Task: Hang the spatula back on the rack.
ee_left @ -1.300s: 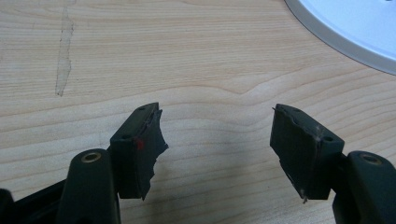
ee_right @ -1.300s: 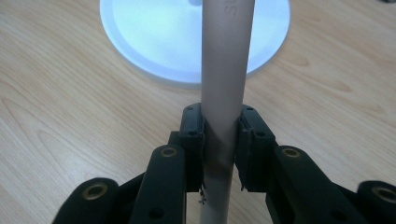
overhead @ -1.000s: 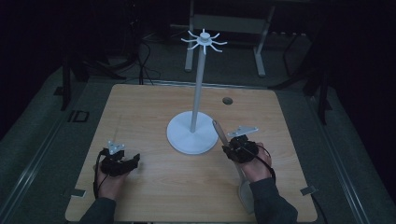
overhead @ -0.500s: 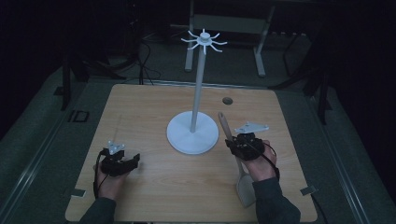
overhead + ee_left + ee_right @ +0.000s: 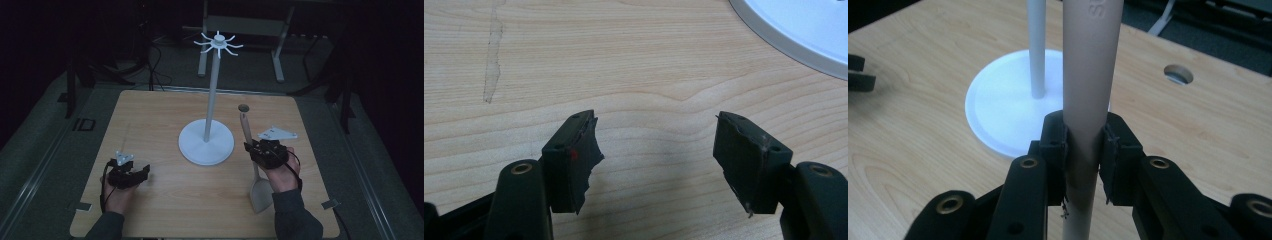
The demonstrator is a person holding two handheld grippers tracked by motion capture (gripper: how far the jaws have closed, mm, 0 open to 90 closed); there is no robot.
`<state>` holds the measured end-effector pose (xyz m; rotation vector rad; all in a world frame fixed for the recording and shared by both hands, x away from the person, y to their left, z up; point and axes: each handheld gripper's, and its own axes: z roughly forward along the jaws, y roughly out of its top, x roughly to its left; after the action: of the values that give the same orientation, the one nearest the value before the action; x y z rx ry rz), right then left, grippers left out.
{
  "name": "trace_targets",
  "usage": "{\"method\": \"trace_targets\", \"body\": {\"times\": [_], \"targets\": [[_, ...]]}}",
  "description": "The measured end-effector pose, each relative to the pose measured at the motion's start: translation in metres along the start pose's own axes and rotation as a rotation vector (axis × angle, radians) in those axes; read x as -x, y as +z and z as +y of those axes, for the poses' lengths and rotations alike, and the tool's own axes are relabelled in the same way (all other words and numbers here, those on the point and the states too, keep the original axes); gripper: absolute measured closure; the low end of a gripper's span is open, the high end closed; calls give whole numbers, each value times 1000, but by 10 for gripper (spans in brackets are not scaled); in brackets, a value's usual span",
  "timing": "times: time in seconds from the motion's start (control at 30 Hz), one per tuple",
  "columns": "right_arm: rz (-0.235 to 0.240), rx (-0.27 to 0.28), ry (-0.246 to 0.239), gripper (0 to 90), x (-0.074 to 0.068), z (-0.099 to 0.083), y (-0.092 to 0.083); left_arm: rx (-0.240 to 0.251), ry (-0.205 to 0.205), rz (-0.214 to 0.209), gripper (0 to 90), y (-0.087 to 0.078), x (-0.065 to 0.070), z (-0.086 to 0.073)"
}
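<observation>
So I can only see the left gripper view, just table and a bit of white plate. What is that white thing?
Observer: It is the round base of a tall white stand with hooks on top.
Operator: What is the other hand doing?
Observer: The right gripper is shut on the handle of a beige spatula.
Operator: Is the spatula hanging up?
Observer: No, its blade is down by the table, right of the base.
</observation>
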<state>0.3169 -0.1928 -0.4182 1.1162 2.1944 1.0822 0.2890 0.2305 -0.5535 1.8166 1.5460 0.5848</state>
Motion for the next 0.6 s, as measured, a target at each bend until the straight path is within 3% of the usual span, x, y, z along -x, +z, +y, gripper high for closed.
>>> {"method": "trace_targets", "body": {"times": [0.6], "targets": [[-12,83,-3,743,-3,11,-8,2,-2,-1,343,0,0,0]]}}
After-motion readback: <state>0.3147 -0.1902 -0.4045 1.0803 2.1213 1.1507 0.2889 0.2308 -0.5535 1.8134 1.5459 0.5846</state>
